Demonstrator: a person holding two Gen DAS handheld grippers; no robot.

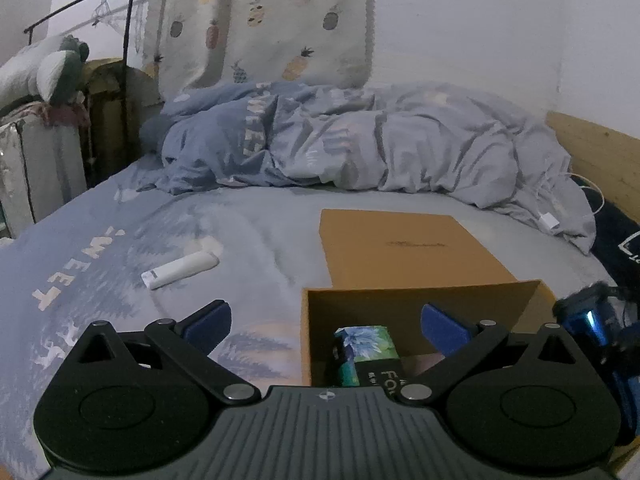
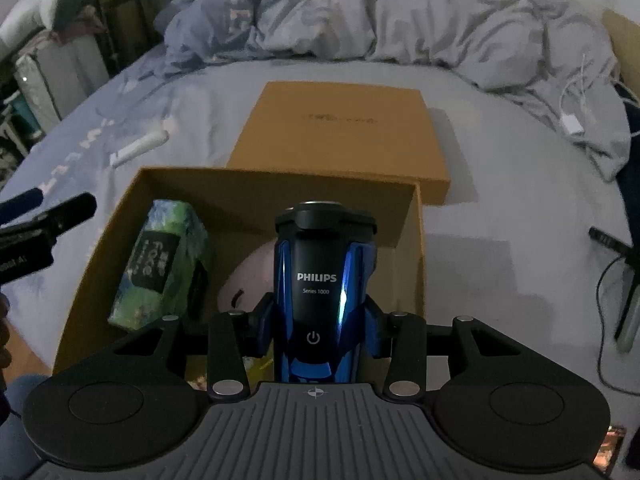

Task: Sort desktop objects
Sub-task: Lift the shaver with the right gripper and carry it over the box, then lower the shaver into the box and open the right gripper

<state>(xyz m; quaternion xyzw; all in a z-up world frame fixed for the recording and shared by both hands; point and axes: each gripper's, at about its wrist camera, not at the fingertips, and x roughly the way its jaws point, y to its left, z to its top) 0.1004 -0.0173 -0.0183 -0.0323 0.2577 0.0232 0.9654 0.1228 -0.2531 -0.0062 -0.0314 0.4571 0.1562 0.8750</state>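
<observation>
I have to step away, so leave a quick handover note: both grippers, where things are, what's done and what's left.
Right hand-held gripper: shut on the blue shaver, over the open box.
Left hand-held gripper: open, empty, at the box's left edge.
Done: green packet and a pink item lie in the box.
Left: drop the shaver in, fetch the white tube from the bed; lid sits behind the box.

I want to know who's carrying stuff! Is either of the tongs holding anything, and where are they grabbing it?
The right tongs hold the blue Philips shaver by its lower body, beside the power button. The left tongs stand open, holding nothing.
</observation>
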